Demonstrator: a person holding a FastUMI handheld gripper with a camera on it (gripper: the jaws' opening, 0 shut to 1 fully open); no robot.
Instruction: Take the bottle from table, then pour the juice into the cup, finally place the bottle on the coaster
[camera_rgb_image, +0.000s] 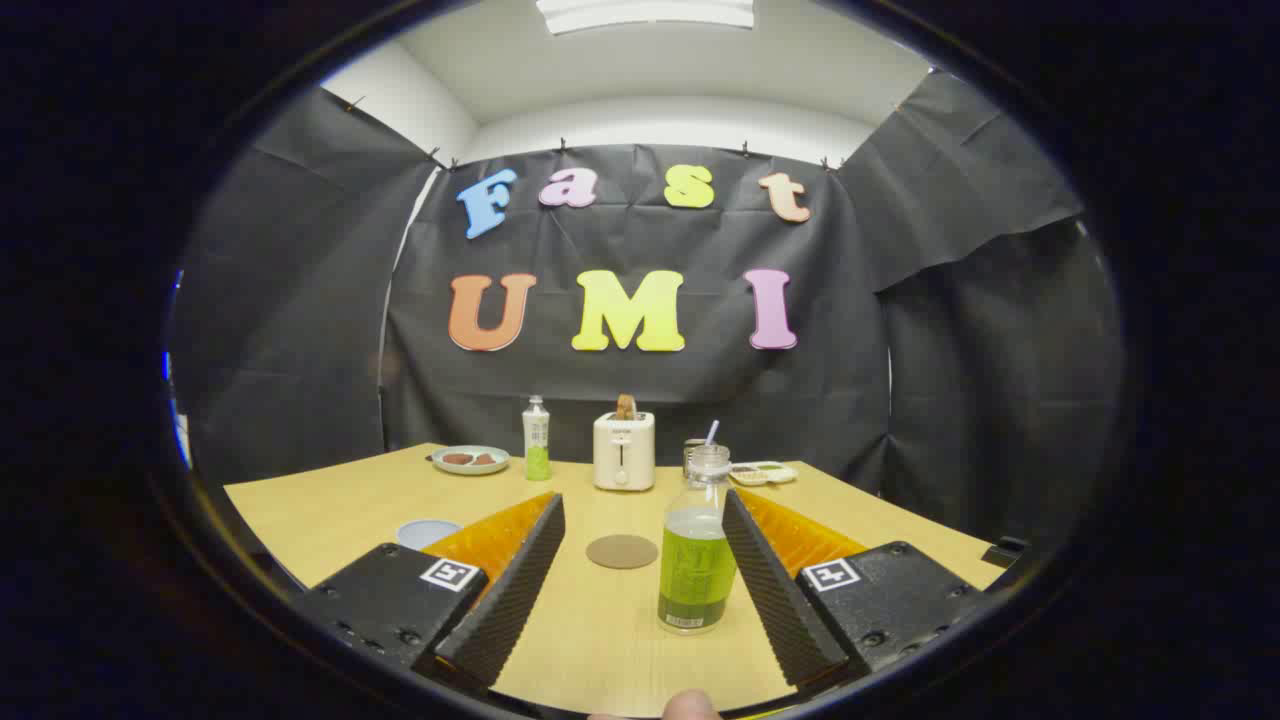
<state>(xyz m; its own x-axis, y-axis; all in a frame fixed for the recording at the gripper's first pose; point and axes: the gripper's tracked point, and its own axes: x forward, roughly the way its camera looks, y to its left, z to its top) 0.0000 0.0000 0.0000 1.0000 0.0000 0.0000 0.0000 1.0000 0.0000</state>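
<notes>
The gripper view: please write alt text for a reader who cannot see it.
The open claw frames a capless bottle of green juice standing on the wooden table, close to one finger. A round coaster lies just beyond; a toaster stands further back.

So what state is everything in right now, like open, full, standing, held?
claw: open, fingers spread, holding nothing
near bottle: upright between the fingers, close to the right one, uncapped, over half full of green juice
coaster: flat, bare
far bottle: upright, capped
toaster: bread sticking up
plate: holds brown pieces
</notes>
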